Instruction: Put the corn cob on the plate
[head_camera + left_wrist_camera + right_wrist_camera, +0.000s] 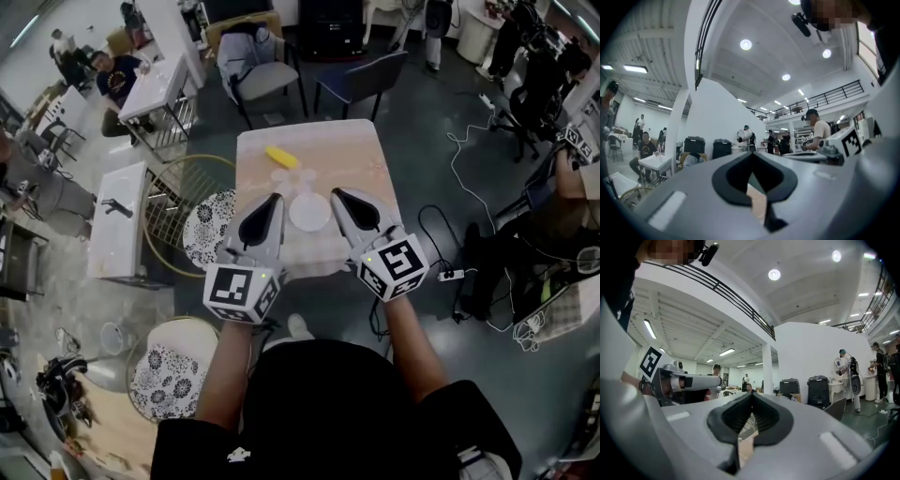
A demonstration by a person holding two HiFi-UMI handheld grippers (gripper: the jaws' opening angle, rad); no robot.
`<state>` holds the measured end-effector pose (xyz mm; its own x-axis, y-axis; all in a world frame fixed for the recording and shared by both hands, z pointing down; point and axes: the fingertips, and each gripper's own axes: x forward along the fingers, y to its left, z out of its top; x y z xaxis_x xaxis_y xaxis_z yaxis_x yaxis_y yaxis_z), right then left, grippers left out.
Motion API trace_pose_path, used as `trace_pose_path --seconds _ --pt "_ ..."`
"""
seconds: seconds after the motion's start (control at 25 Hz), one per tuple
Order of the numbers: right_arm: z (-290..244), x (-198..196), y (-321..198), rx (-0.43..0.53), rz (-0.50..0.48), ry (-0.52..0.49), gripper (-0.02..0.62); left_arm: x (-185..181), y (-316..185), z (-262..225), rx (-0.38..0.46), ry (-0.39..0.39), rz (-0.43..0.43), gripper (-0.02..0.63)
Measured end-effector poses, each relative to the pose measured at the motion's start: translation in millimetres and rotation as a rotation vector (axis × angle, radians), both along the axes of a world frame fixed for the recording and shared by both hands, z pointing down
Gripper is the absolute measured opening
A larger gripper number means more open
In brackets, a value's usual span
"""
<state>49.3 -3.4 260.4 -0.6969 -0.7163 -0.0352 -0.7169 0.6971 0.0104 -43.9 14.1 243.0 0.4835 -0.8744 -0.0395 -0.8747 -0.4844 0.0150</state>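
Beige table (pixel 349 161) on dark floor (pixel 433 173) holds corn cob (pixel 280 157), plate (pixel 309 212).

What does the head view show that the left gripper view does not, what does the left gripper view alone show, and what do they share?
Head view only: the yellow corn cob and the white plate, apart on the table, both untouched. Left gripper view only: ceiling lights and a balcony railing. Both: the left claw, shut and empty, with the right claw beside it.
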Motion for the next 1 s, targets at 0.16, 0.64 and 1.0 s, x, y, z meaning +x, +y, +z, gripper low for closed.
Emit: trace_pose_path --seconds 0.16,0.64,1.0 --pt "-1.2 -13.4 -15.7 -0.002 0.005 0.007 0.002 -13.7 -17.0 -2.0 0.001 -0.003 0.007 0.006" --pt "0.5 -41.1 -51.2 -0.015 0.049 0.025 0.002 -45.3 -57.3 1.0 -0.014 0.011 0.048 0.006" --pt "1.3 -57.6 -56.2 -0.020 0.084 0.047 0.002 -67.3 -65.4 6.2 -0.023 0.047 0.070 0.006"
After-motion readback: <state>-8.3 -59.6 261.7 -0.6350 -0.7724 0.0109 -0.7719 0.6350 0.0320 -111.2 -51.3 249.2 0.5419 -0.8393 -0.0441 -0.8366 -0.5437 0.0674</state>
